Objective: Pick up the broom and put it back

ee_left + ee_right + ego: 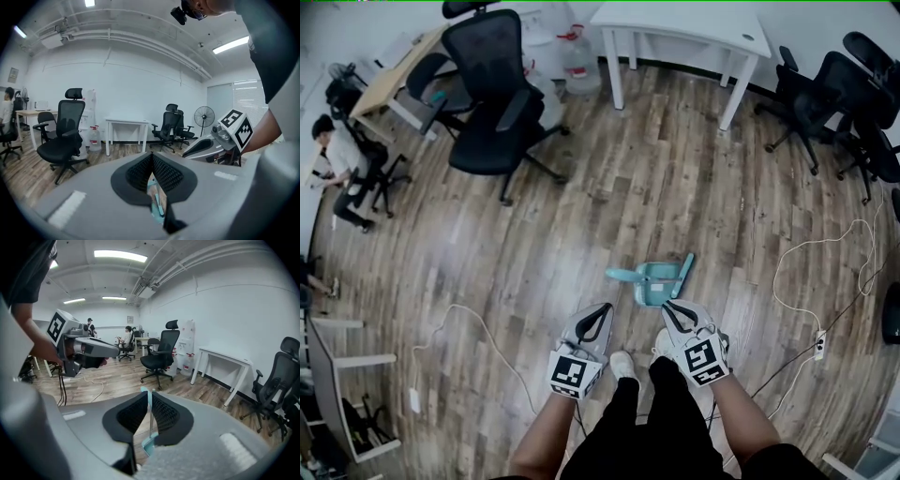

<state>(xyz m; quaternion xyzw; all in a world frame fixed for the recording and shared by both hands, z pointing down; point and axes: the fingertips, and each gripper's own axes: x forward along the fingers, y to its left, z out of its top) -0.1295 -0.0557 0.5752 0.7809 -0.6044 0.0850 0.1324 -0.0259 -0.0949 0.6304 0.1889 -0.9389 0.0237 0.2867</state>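
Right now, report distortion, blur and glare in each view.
Head view: fisheye bows the floor, evenly lit. Left gripper view: dark corners, left gripper soft up close, ceiling light glares. Right gripper view: same corners, bright ceiling strips.

A teal plastic broom and dustpan set [649,279] lies on the wood-plank floor [675,187] just ahead of the right gripper [671,306] jaws, ahead-right of the left gripper [602,309] jaws.

Black trousers [649,427], white shoes [623,364], grey left claw [605,308], grey right claw [668,306], black-and-white marker cubes [575,372]
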